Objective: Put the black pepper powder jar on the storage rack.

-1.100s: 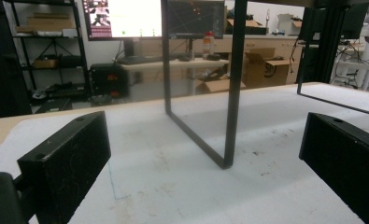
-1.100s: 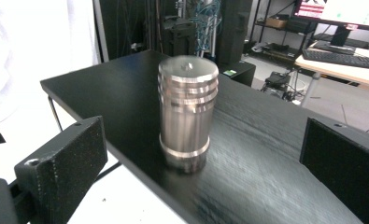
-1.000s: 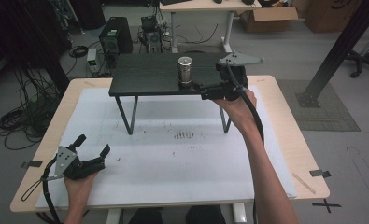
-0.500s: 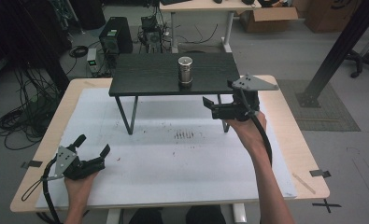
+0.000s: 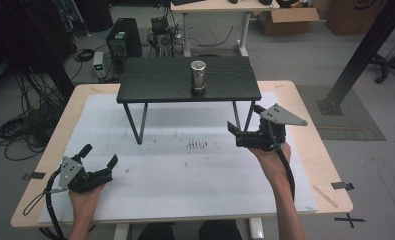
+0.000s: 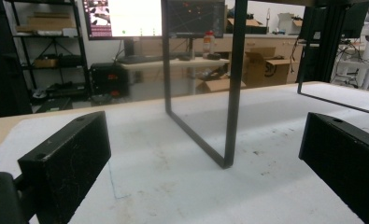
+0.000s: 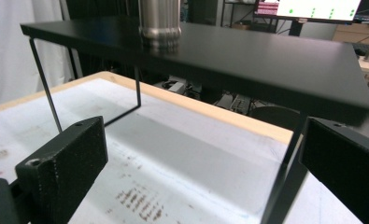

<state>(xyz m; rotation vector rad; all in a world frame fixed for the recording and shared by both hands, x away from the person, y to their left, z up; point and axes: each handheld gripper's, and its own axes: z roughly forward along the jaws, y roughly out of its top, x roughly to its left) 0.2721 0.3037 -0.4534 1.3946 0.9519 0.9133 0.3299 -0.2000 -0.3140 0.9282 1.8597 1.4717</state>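
while steel cup [image 5: 198, 75] stands on black shelf [image 5: 155, 80], right tool [image 5: 241, 131] and left tool [image 5: 99, 156] gape wide, empty

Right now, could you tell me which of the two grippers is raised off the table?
The right gripper, fingers open, is held up beside the black shelf; the left gripper lies low at the table's near-left corner.

Both arms reach forward, left tool [image 5: 99, 156] low with jaws spread, right tool [image 5: 241, 127] raised, jaws apart.
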